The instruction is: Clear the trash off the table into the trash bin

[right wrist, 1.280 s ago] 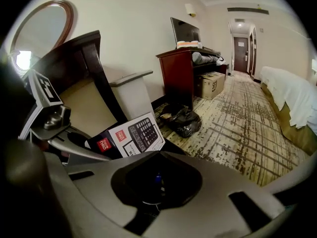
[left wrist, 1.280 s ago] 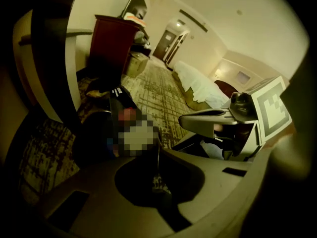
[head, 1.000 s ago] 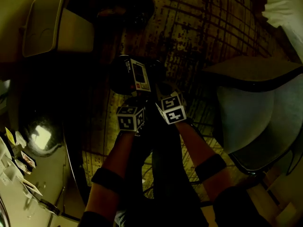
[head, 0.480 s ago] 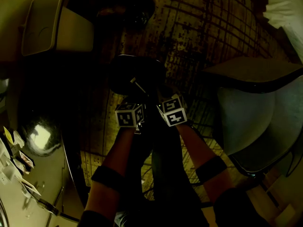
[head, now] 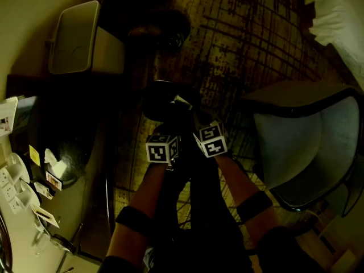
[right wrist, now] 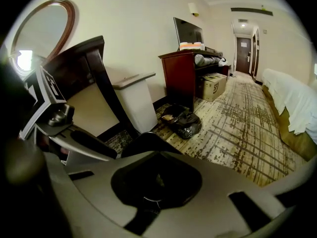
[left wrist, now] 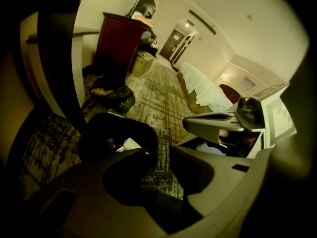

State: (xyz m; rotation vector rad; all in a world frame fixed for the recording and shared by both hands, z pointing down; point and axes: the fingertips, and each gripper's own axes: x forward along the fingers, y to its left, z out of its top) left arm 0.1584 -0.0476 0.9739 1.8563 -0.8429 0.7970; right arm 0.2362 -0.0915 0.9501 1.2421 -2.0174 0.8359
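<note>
A black trash bin (head: 162,95) stands on the carpet just ahead of both grippers. Trash lies inside it: a white piece (left wrist: 130,144) and something blue (left wrist: 110,143). My left gripper (left wrist: 157,155) hangs above the bin's near rim. Its jaws have just been opening and stand apart with nothing between them. My right gripper (right wrist: 158,150) is close beside it on the right, shut and empty, also over the bin (right wrist: 146,142). In the head view the marker cubes of the left gripper (head: 162,148) and the right gripper (head: 211,140) sit side by side.
A white lidded container (head: 77,38) stands beyond the bin on the left, with a black bag (head: 168,30) on the carpet behind it. A chair (head: 307,135) is at the right and a cluttered desk (head: 25,201) at the left. A dresser (right wrist: 181,76) and a bed (right wrist: 292,100) lie farther off.
A second ago my left gripper held a white and red carton over the bin. It let go and the carton dropped in. Both grippers have since lifted away from the bin.
</note>
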